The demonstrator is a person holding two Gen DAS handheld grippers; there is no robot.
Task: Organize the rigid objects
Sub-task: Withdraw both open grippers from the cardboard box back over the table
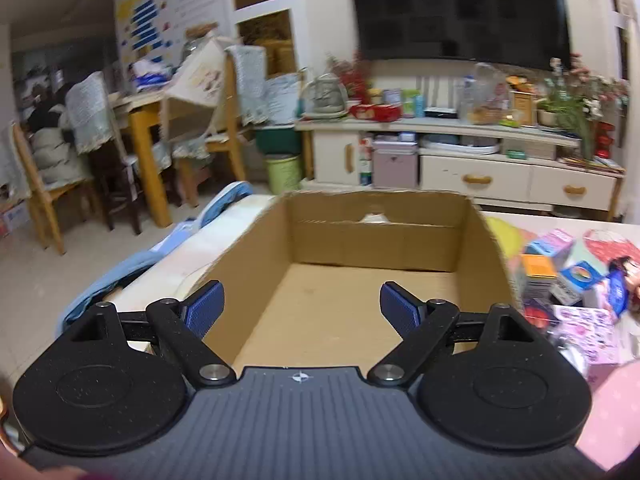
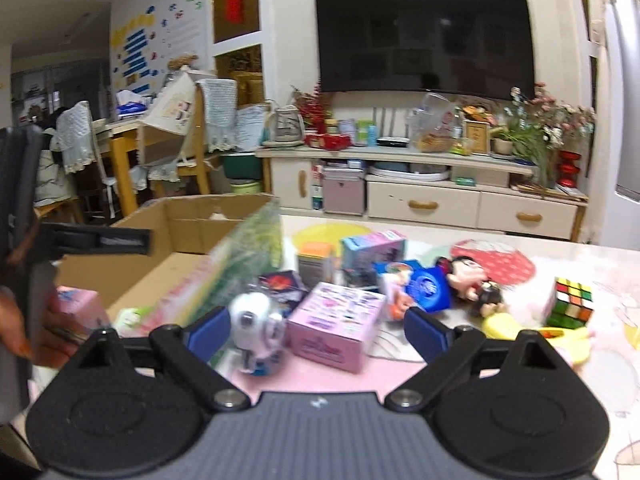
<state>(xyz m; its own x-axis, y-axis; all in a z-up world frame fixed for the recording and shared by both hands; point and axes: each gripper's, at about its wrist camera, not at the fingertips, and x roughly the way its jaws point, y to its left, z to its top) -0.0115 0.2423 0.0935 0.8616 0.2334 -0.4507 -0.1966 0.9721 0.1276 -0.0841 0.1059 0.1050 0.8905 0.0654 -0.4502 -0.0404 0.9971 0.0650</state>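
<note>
The left gripper (image 1: 302,306) tilts downward over the near edge of the box (image 1: 476,240), its 2 fingers (image 1: 206,306) spread wide with nothing between them. The box is open-topped cardboard, its long axis running away from the gripper; what shows of its floor in the left wrist view is bare, and the walls stand upright on all sides that show.

The right gripper (image 2: 316,334) also tilts downward, to the right of the box, with its fingers spread and pinching nothing. A white toy (image 2: 256,326) lies just beside the left finger, blurred, and a pink carton (image 2: 336,330) sits between the fingers' lines, farther off, turned corner-on to the gripper. I cannot tell whether the toy touches the pad.

Right of the box the table (image 2: 600,264) is crowded: small cartons, a doll (image 2: 466,276) and a cube (image 2: 570,302) well to the right. A green blurred pack (image 2: 248,256) leans at the box's right wall. Bare tabletop shows beyond the cube.

At the box's near left corner, a hand (image 2: 16,320) holds the left gripper beside a pink block (image 2: 76,308).
</note>
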